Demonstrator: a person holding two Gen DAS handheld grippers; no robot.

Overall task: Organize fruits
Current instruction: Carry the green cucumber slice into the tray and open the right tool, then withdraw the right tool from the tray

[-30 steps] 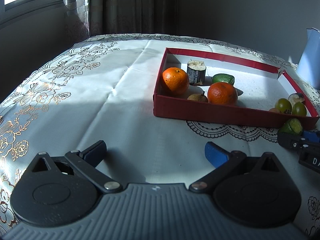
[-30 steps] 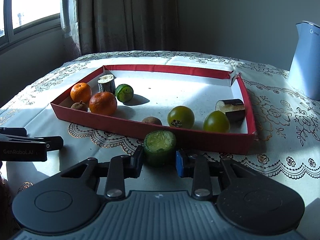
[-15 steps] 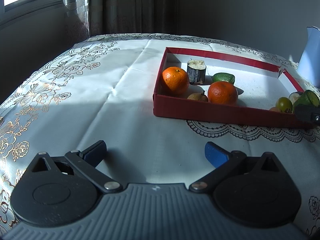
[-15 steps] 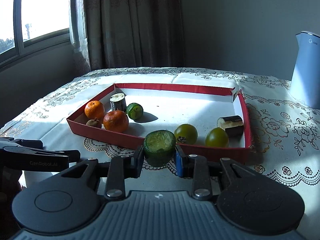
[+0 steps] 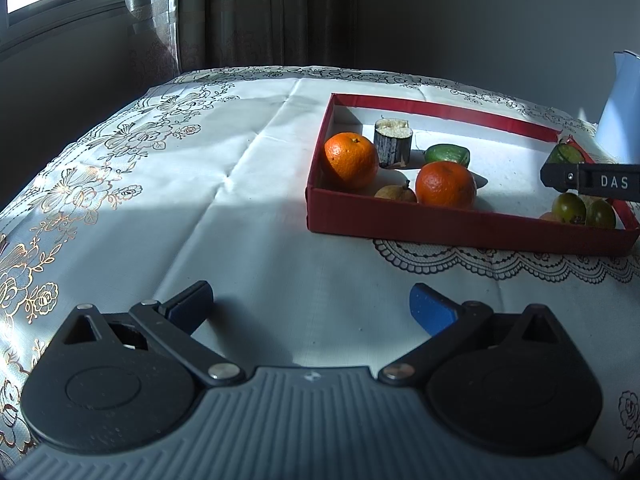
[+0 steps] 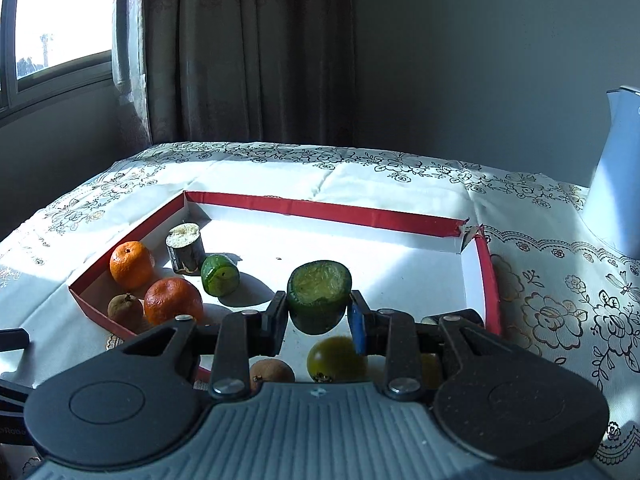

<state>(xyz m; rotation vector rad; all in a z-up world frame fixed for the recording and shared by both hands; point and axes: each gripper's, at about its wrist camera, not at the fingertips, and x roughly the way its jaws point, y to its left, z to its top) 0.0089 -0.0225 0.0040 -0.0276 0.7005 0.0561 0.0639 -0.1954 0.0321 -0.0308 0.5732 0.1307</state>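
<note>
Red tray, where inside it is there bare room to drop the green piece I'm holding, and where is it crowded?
The red tray has a bare middle and far right, between the cut green fruit and the right wall. It is crowded at the left end around the oranges, and along the near edge by the green tomato. The right hand-held gripper holds the green piece above that bare floor.

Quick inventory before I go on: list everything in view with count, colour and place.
Box: one, red, white inside, on the tablecloth.
Oranges: two, orange, box's left end.
Brown fruits: two, near the front wall.
Dark cut stub: one, by the oranges.
Green cut pieces: two; one lying in the box, one held above it.
Green round fruit: one clear, more partly hidden.
Tablecloth: white, gold flowers.
Jug: pale blue, right.
Left tool: open, empty.
Right tool: shut on the green piece.
</note>
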